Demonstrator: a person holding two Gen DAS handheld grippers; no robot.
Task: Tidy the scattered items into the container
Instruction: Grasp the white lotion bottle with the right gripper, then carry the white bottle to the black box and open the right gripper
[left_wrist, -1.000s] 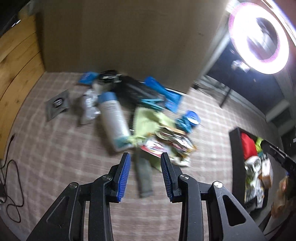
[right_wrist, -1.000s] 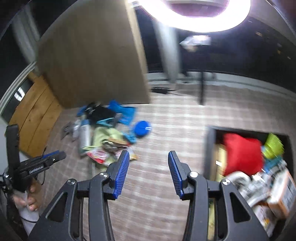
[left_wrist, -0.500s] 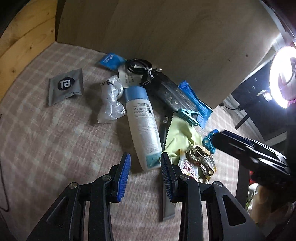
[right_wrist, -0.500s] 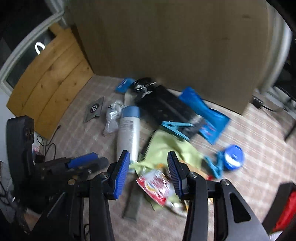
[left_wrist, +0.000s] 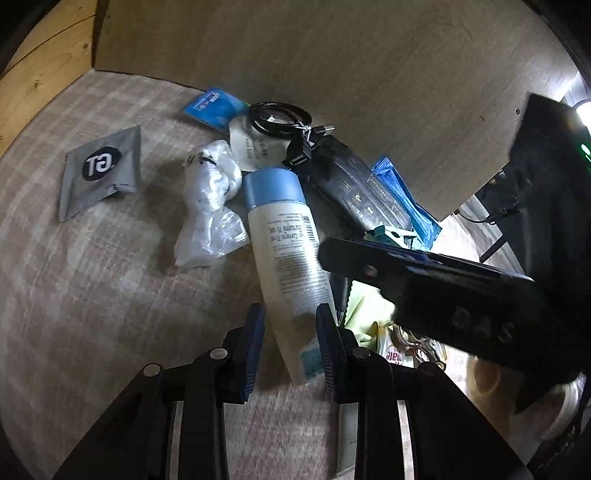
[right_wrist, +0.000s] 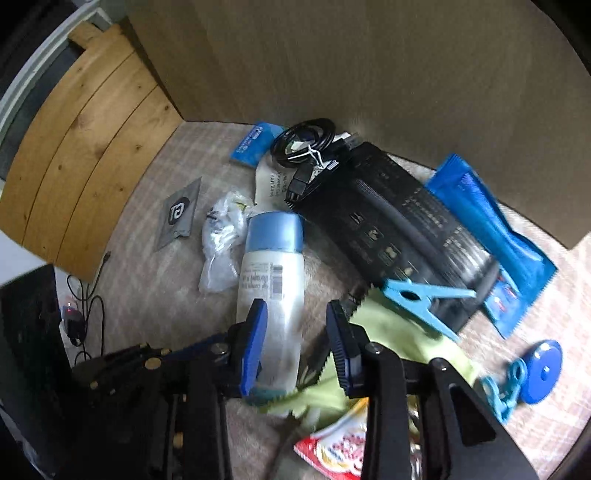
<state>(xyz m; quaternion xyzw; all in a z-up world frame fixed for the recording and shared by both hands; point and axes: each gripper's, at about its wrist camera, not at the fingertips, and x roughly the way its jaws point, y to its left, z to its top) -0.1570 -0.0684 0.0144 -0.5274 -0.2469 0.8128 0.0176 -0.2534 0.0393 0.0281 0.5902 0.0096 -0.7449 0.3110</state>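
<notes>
Pick-up stage of the tidying task, with the white bottle (left_wrist: 286, 258) as landmark. Nearest the cameras, the left claw (left_wrist: 290, 341) is released, its blue pads straddling the bottle's lower end without visibly touching it. The right claw (right_wrist: 297, 345), also released, hovers over the same end from the other side; its body crosses the left view to the right of the bottle. Both appear poised for one grasp, so this moment reads as the approach to the bottle. Just right of the bottle's base lie a green cloth (right_wrist: 388, 332) and a red-and-white snack packet (right_wrist: 332, 448). Beyond these, a light-blue clothes peg (right_wrist: 424, 299) rests on a black pouch (right_wrist: 391, 236), with a blue sachet (right_wrist: 487, 236) further right. Left of the bottle's blue cap sit a crumpled clear bag (left_wrist: 210, 206) and a grey sachet (left_wrist: 99, 170). Farthest, behind the cap, lies a coiled black cable (left_wrist: 280, 118). The container is out of view. The next move probably calls for one claw to give way, the other lowering to clench the bottle across its width.
</notes>
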